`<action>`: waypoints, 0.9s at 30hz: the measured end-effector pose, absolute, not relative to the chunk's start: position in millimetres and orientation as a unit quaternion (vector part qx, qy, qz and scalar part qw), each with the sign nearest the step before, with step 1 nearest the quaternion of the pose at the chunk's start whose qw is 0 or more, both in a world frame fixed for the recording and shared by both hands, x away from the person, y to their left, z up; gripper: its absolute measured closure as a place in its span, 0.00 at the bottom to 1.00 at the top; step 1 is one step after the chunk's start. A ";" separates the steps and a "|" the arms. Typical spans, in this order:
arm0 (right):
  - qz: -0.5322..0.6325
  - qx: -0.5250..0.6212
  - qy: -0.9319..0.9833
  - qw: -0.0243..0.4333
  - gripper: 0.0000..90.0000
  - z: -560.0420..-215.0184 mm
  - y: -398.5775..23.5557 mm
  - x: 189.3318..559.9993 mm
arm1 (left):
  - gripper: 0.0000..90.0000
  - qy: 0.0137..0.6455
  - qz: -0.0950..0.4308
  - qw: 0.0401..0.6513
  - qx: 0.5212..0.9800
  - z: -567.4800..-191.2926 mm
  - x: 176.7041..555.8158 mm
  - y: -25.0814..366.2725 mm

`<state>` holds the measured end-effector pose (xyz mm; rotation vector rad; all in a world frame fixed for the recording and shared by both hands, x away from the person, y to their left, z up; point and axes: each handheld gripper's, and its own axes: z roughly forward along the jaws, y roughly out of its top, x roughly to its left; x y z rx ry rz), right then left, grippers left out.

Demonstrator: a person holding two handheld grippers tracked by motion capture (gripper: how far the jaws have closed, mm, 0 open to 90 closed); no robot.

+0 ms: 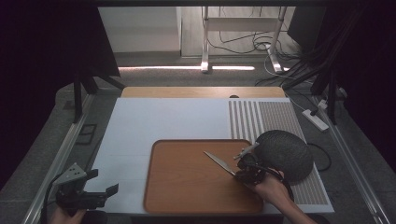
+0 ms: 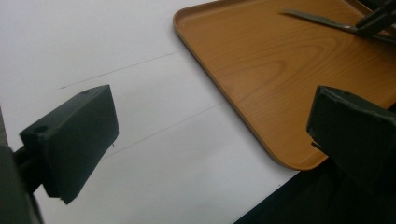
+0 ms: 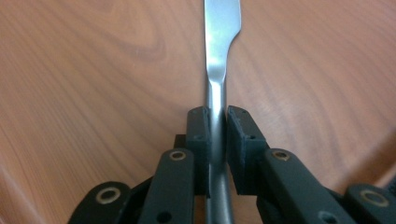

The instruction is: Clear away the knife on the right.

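1. The left gripper [image 1: 100,193] sits at the near left corner of the white table [image 1: 154,121], jaws wide apart with nothing between them.
2. The right gripper [image 3: 217,135] has its jaws clamped on the handle of a metal knife [image 3: 219,46].
3. The knife is plain silver with a flat blade, angled out over the wooden tray [image 1: 187,186], which carries nothing else.
4. Beyond the tray's right edge lies a dark grey domed object [image 1: 287,151].
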<state>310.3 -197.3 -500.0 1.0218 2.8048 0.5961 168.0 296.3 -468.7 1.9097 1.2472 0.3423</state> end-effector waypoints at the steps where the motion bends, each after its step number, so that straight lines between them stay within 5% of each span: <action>1: 0.197 0.336 0.920 0.044 0.85 -499.3 -197.8 311.1 | 0.02 0.495 0.136 0.405 0.757 -468.7 168.0 296.3; 4: 0.214 0.340 0.916 0.012 0.71 -494.6 -201.5 316.9 | 0.02 0.496 0.134 0.403 0.757 -468.8 168.8 296.0; 7: 0.237 0.329 0.914 0.028 0.71 -483.4 -200.0 322.1 | 0.02 0.496 0.133 0.400 0.759 -468.8 169.3 295.5; 11: 0.239 0.258 0.936 0.033 0.98 -475.1 -180.9 327.5 | 0.02 0.497 0.134 0.399 0.759 -468.8 169.6 295.1; 27: 0.200 0.232 0.950 0.053 1.00 -505.0 -131.5 360.3 | 0.02 0.497 0.133 0.403 0.757 -469.2 168.6 296.8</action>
